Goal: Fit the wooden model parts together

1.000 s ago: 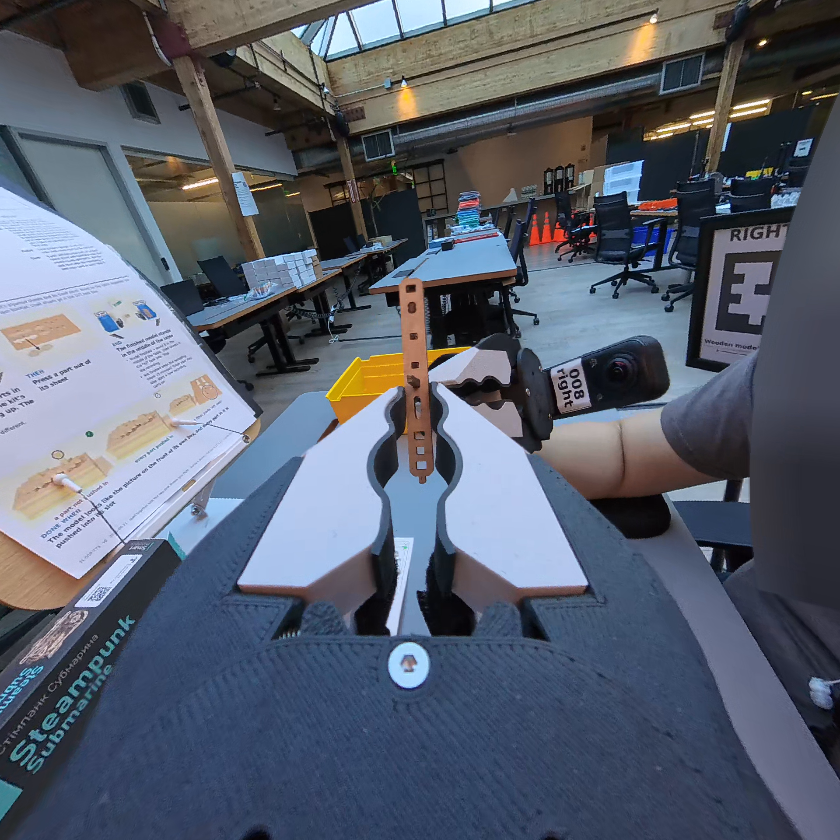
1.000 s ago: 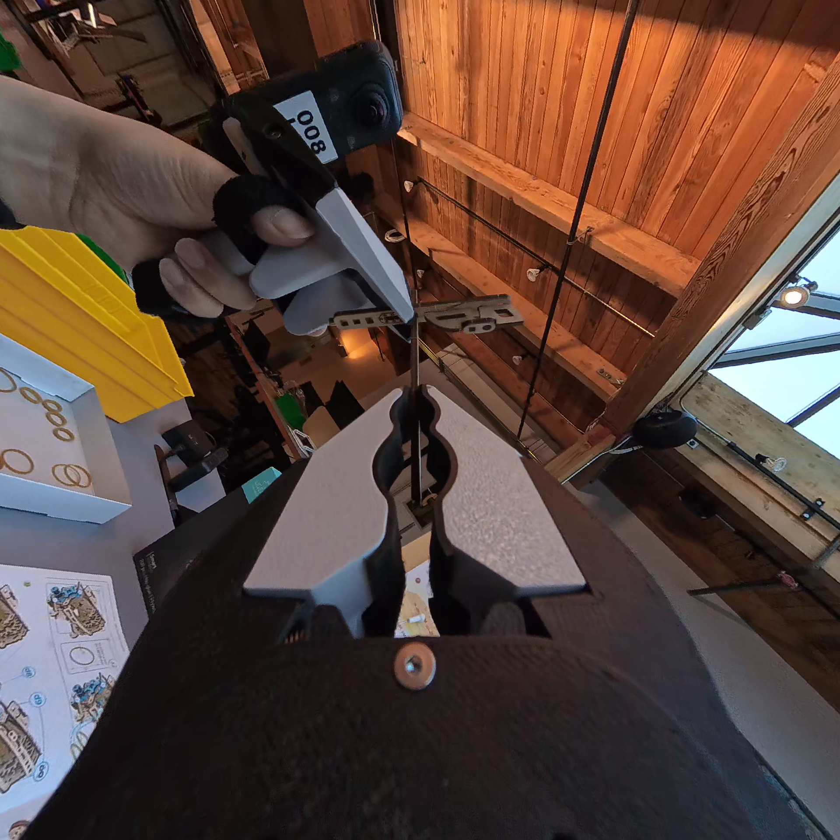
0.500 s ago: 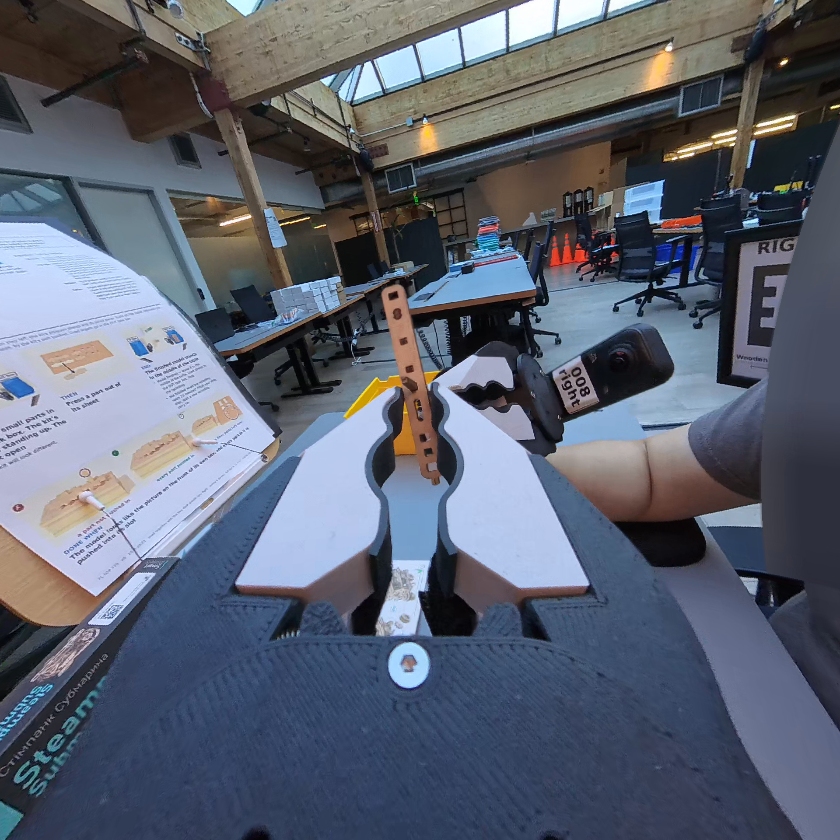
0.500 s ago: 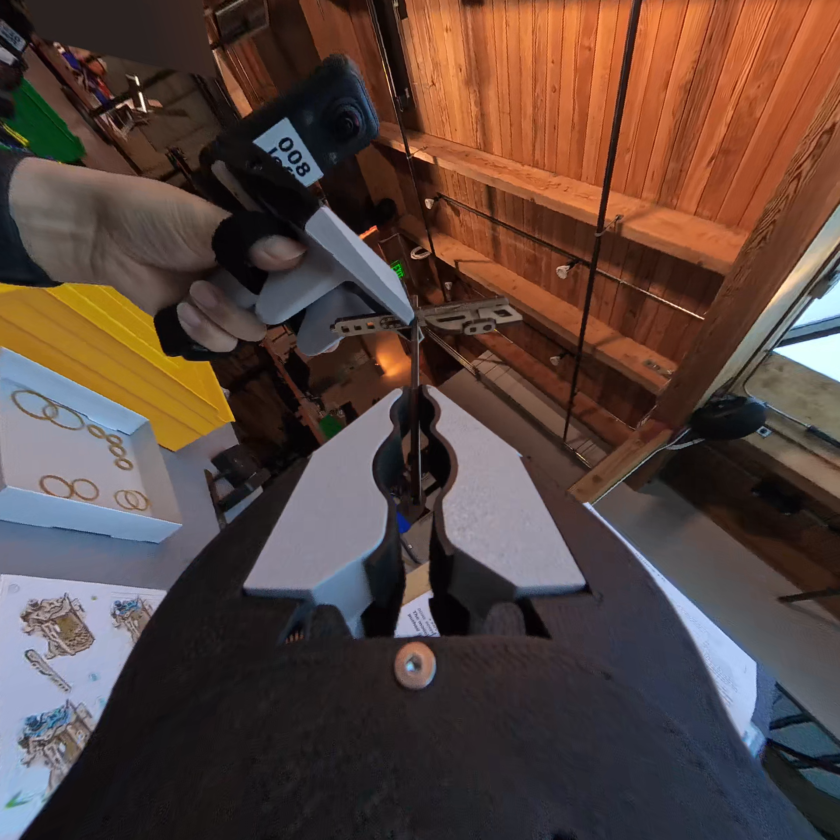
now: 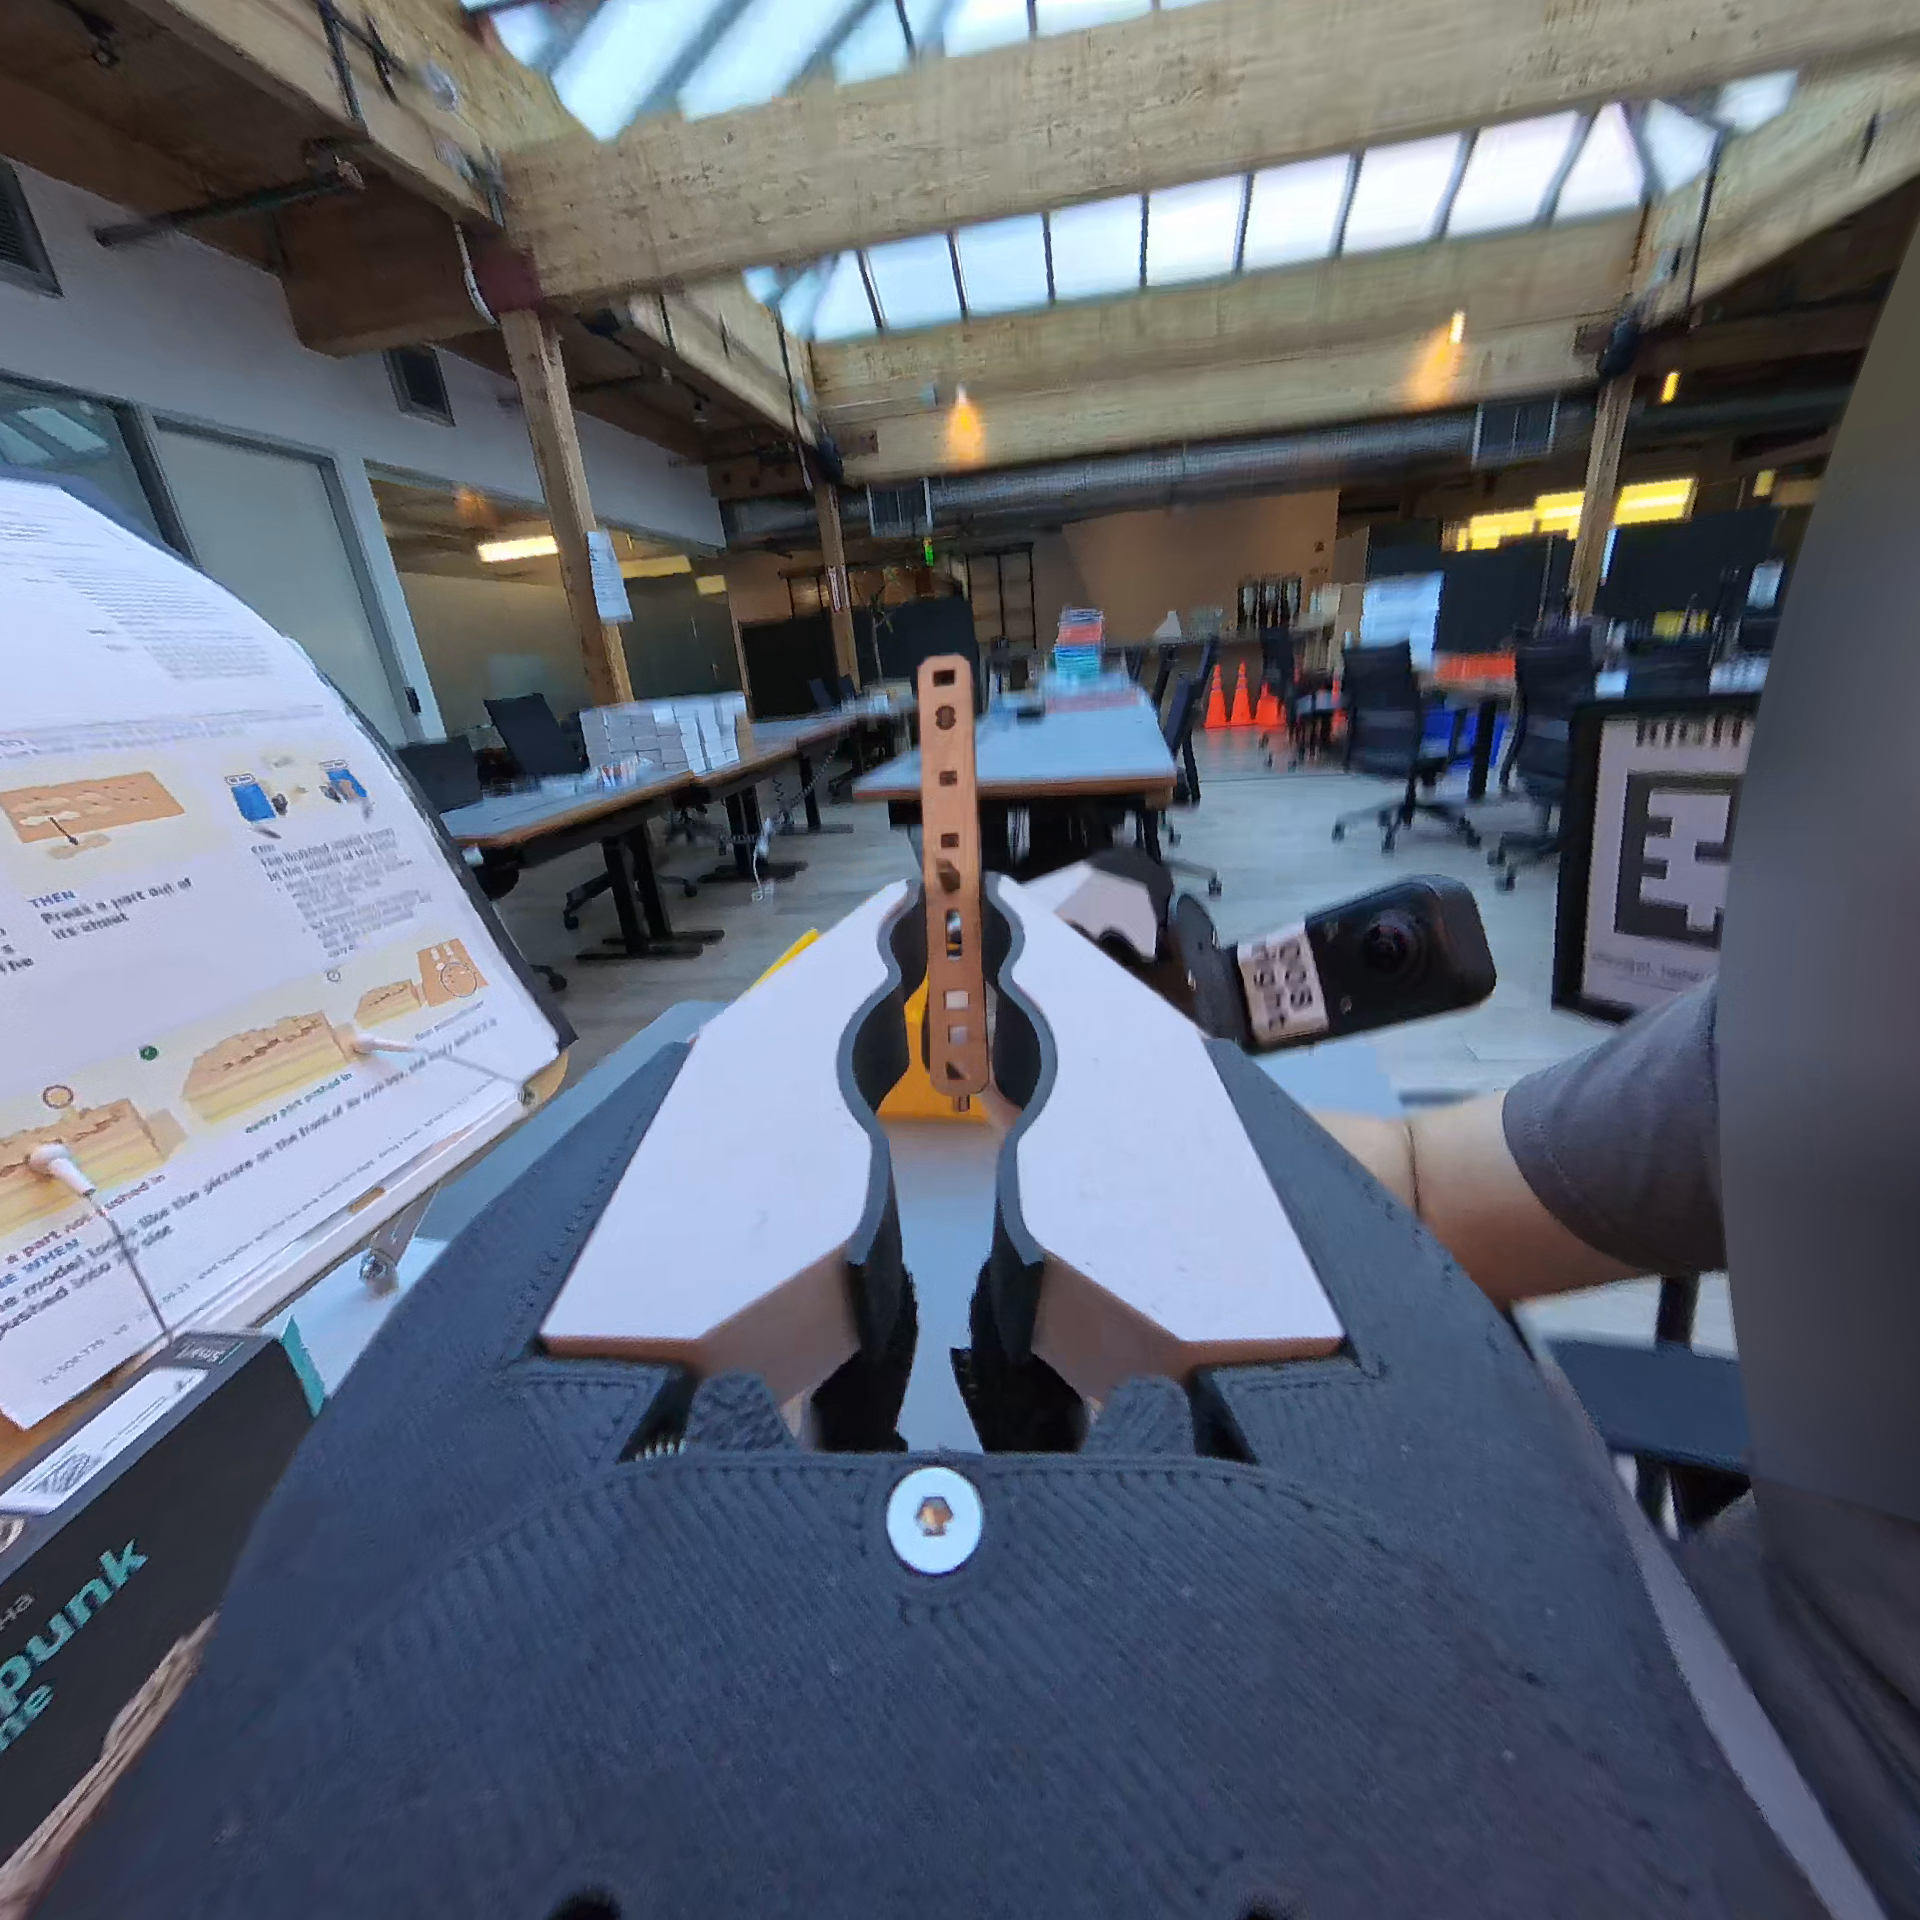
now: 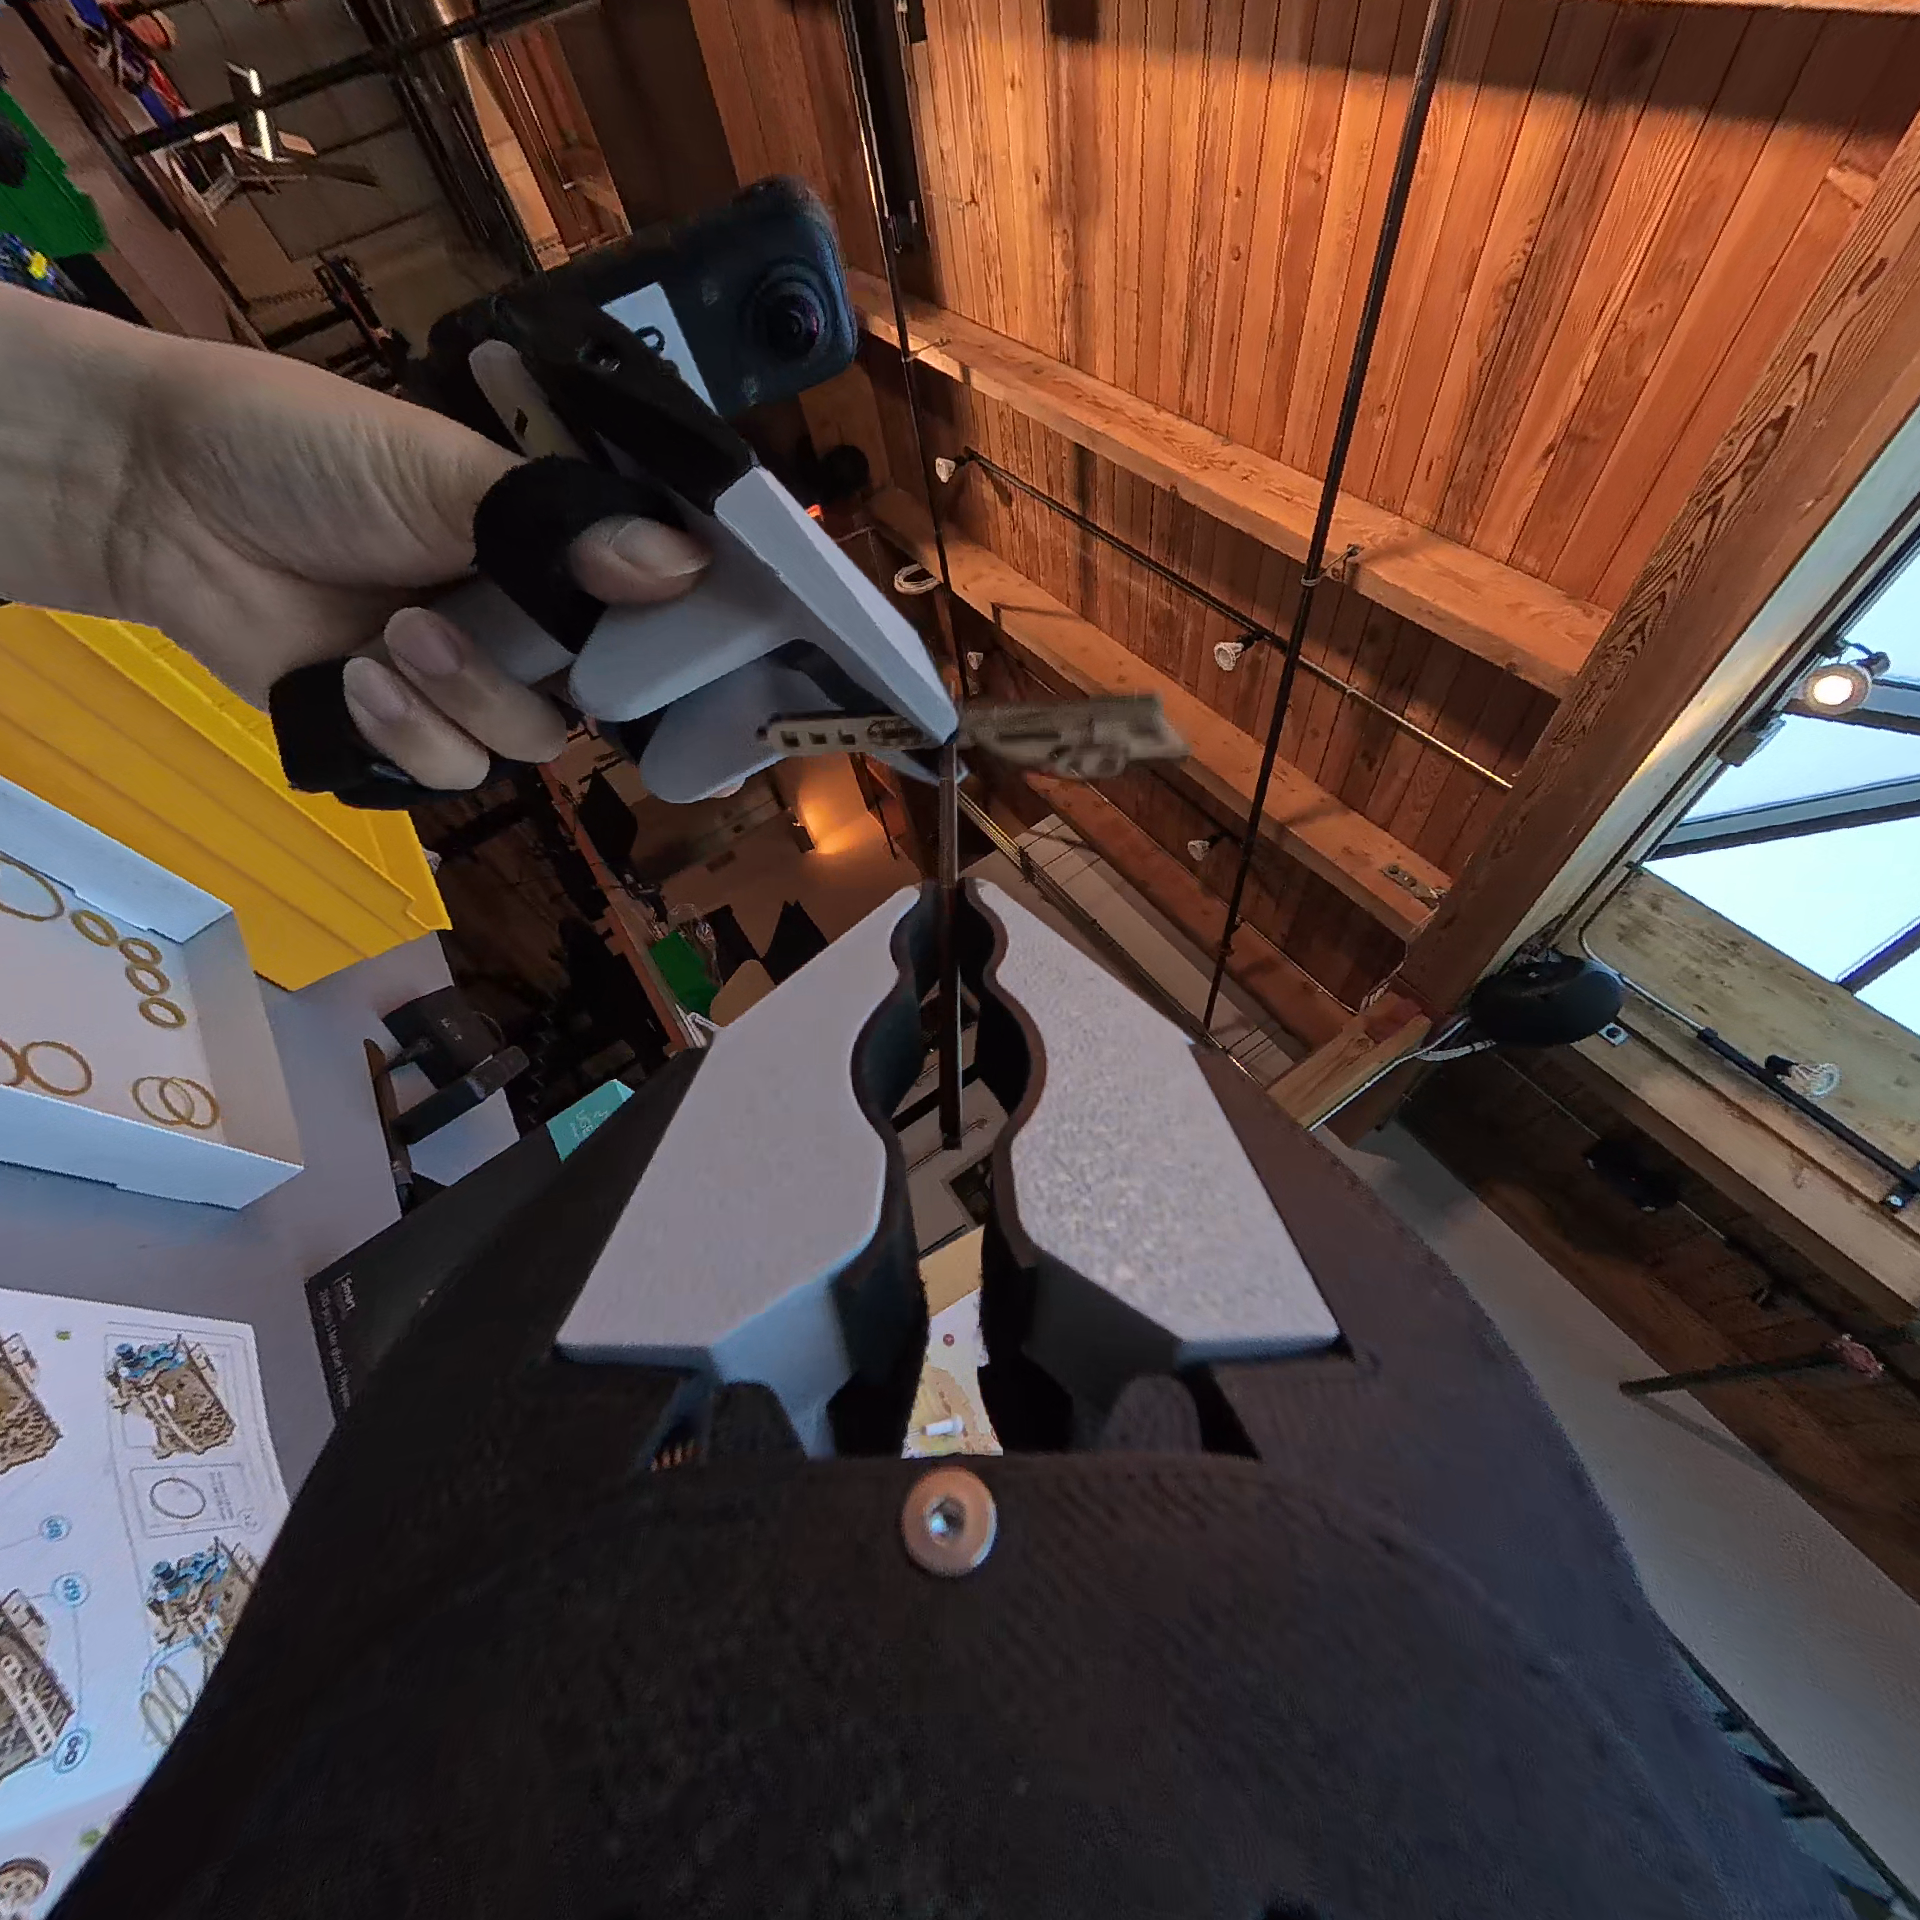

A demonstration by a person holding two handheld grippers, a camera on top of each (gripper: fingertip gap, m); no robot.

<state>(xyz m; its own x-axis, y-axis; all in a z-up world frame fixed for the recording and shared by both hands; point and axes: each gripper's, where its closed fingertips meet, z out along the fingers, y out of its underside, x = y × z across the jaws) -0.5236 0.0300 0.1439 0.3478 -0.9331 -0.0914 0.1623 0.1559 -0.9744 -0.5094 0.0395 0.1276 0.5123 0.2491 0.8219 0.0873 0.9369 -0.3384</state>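
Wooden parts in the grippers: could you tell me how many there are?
2: a slotted strip upright in the left gripper, and a thin part, seen edge-on, in the right gripper.

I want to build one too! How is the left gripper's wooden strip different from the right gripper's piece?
The wooden strip shows its flat face with square holes; the thin piece shows only its edge. The wooden strip looks tan, the thin piece dark. Both are clamped: left gripper, right gripper.
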